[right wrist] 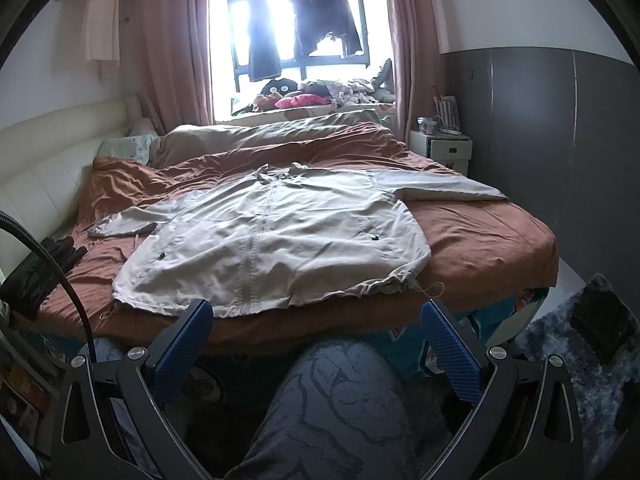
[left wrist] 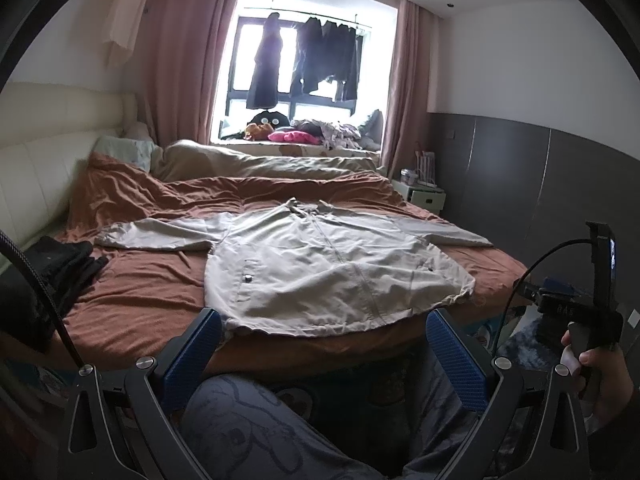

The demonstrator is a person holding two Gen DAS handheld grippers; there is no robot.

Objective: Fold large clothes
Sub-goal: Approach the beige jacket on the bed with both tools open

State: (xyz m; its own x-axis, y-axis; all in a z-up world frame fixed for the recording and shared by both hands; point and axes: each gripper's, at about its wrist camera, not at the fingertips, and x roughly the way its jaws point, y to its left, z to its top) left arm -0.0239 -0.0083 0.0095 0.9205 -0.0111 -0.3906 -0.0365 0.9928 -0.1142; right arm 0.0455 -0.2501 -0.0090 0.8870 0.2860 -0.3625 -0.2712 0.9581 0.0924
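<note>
A beige zip-up jacket (left wrist: pixel 320 264) lies flat, front up, on the rust-brown bedsheet (left wrist: pixel 160 280), both sleeves spread out to the sides and its hem toward me. In the right wrist view the same jacket (right wrist: pixel 272 240) fills the middle of the bed. My left gripper (left wrist: pixel 324 320) hangs short of the bed's near edge, blue pads wide apart and empty, just before the hem. My right gripper (right wrist: pixel 316 312) is likewise open and empty in front of the hem. In the left wrist view the right gripper's handle (left wrist: pixel 580 312) shows at the far right, held by a hand (left wrist: pixel 600 376).
A dark garment (left wrist: pixel 60 268) is piled on the bed's left side. A crumpled duvet (left wrist: pixel 260 160) and pillow lie at the far end under the window. A white nightstand (right wrist: pixel 440 148) stands at the right, a grey shaggy rug (right wrist: pixel 560 352) on the floor. My patterned trouser leg (right wrist: pixel 340 412) is below.
</note>
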